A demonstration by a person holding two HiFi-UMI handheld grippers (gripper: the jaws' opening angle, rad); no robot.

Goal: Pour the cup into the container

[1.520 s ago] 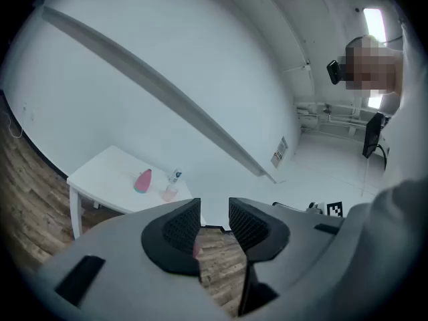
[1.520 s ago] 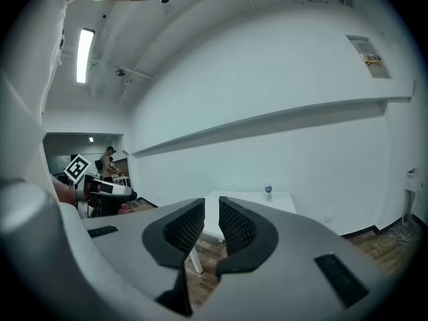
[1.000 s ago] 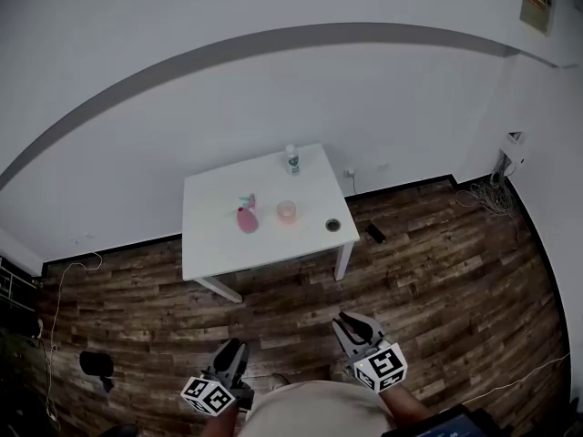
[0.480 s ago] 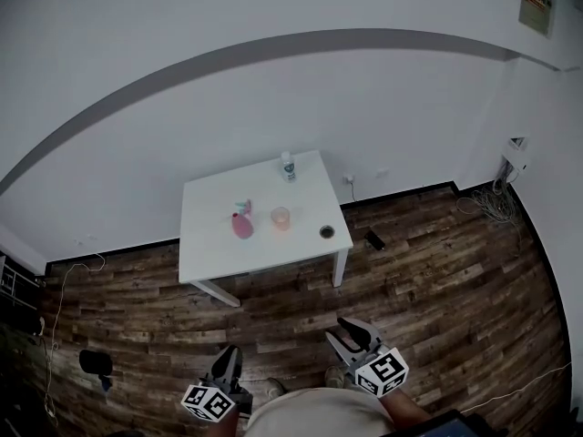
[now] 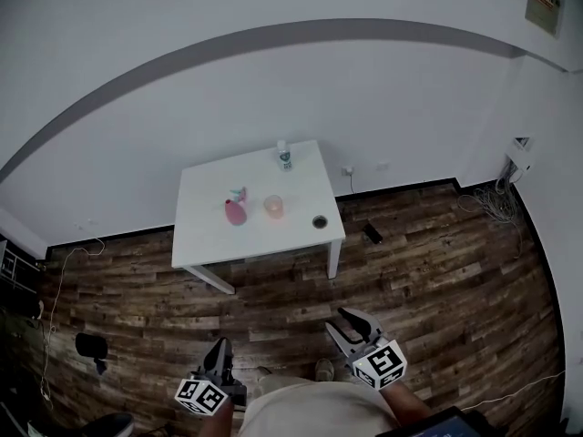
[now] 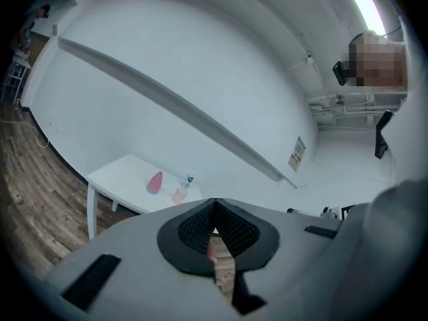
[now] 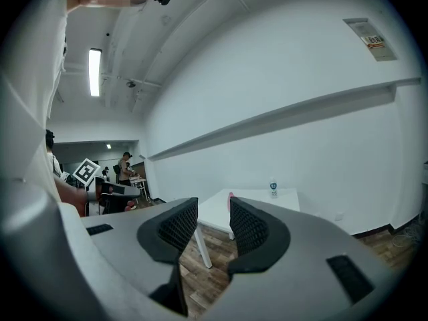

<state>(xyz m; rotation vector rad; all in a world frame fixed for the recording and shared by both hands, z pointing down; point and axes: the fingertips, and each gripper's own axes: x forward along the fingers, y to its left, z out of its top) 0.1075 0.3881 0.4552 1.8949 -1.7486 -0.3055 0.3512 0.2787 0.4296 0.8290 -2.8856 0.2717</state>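
Note:
Far ahead on the white table [image 5: 205, 244] stand a translucent orange-pink cup [image 5: 273, 206], a pink bottle-shaped container [image 5: 235, 212] and a small dark round dish [image 5: 319, 221]. Both grippers hang low over the wooden floor, well short of the table. My left gripper [image 5: 221, 346] is shut, its pads meeting at the tips [image 6: 214, 209] with nothing held. My right gripper [image 5: 342, 324] is open; its jaws have just been opening and nothing is between them [image 7: 212, 209]. The left gripper view shows the cup [image 6: 179, 194] and pink container [image 6: 155, 182] small and distant.
A clear water bottle [image 5: 283, 156] stands at the table's back edge. On the floor lie a black object [image 5: 373, 233] right of the table, cables [image 5: 496, 194] by the right wall and a dark item [image 5: 91, 344] at left. People stand far off [image 7: 126, 166].
The table has drifted up and left in the head view, and both grippers sit a little lower. The right gripper's jaws stand wider apart than a second ago.

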